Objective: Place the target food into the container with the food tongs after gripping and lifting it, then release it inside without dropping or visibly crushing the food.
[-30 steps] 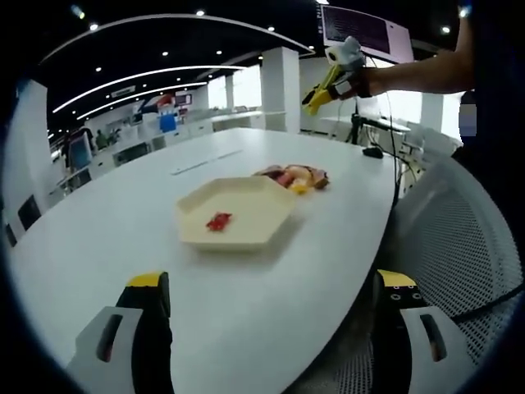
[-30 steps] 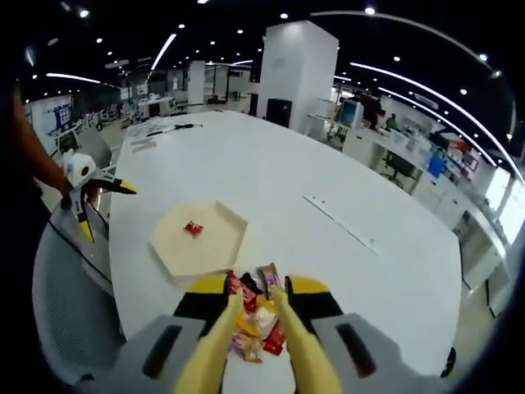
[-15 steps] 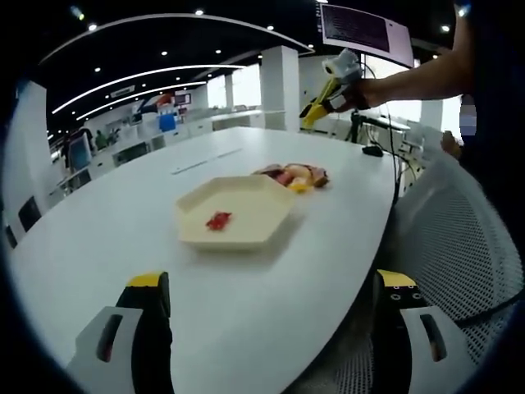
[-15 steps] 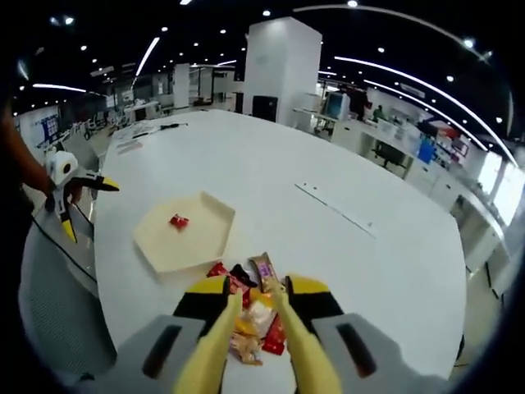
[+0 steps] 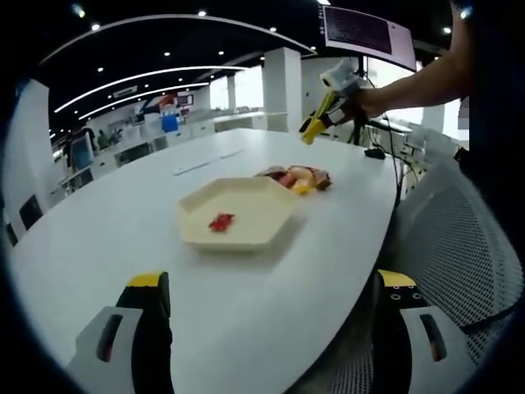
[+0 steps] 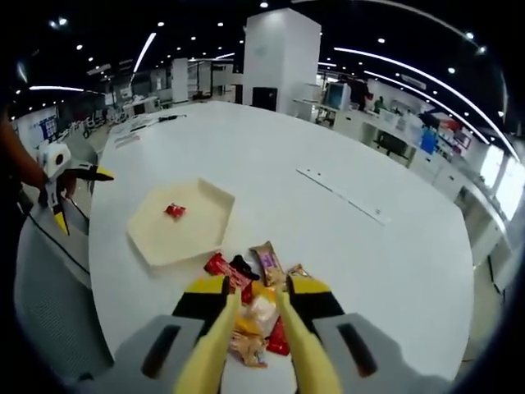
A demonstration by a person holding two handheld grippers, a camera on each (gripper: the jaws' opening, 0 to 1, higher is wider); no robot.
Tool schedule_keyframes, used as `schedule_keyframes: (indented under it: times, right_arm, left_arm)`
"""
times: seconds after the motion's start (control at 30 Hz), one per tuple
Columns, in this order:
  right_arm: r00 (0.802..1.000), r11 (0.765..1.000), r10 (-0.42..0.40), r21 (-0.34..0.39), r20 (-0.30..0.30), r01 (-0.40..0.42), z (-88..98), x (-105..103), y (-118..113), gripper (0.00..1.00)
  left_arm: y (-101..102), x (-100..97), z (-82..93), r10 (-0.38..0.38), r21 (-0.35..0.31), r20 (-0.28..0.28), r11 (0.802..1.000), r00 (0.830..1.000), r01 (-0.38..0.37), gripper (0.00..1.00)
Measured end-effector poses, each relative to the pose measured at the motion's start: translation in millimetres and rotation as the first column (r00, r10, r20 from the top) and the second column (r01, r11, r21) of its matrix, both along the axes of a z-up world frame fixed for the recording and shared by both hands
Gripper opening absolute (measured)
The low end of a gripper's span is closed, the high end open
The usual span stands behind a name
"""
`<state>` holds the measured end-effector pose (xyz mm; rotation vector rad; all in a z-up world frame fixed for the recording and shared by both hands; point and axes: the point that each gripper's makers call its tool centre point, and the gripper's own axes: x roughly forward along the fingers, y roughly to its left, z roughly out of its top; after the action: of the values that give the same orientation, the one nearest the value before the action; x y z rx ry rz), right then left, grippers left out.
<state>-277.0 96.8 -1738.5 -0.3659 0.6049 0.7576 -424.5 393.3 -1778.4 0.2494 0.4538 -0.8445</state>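
- Right gripper (image 6: 256, 316) holds yellow food tongs (image 6: 254, 345), tips slightly apart above the snack pile (image 6: 253, 308); nothing visibly gripped.
- Snack pile sits at 5 o'clock of the hexagonal tray (image 6: 179, 223), just beside its edge; one red wrapped snack (image 6: 174, 211) already inside.
- Left gripper (image 5: 271, 287) jaws wide apart, empty, low near the table (image 5: 123, 222) edge.
- Risk: overlapping wrappers, so tongs may catch two, slip, or crush soft packets if squeezed hard.

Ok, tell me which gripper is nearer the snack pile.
Right. The right gripper hangs directly over the snack pile, its tongs straddling it. The left gripper sits back beyond the tray.
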Motion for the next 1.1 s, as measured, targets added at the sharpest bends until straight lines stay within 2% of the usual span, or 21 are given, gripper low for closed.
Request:
schedule_keyframes:
  times: [0.27, 0.53, 1.1]
  right_arm:
    - [0.999, 0.999, -0.035, 0.015, -0.033, 0.036, -17.8, 5, 3, 0.27]
    - [0.996, 0.997, -0.073, -0.014, -0.059, 0.073, -36.0, 9, 4, 0.28]
    - [0.981, 0.989, -0.149, -0.023, -0.121, 0.147, -62.7, 18, -3, 0.28]
  left_arm:
    - [0, 0.1, -0.1, 0.003, -0.001, -0.006, 1.0, 1.0, -0.003, 1.0]
    - [1, 0.2, -0.7, 0.004, -0.003, -0.008, 1.0, 1.0, -0.004, 1.0]
    - [1, -0.4, -3.4, 0.004, 0.0, -0.022, 1.0, 1.0, -0.004, 1.0]
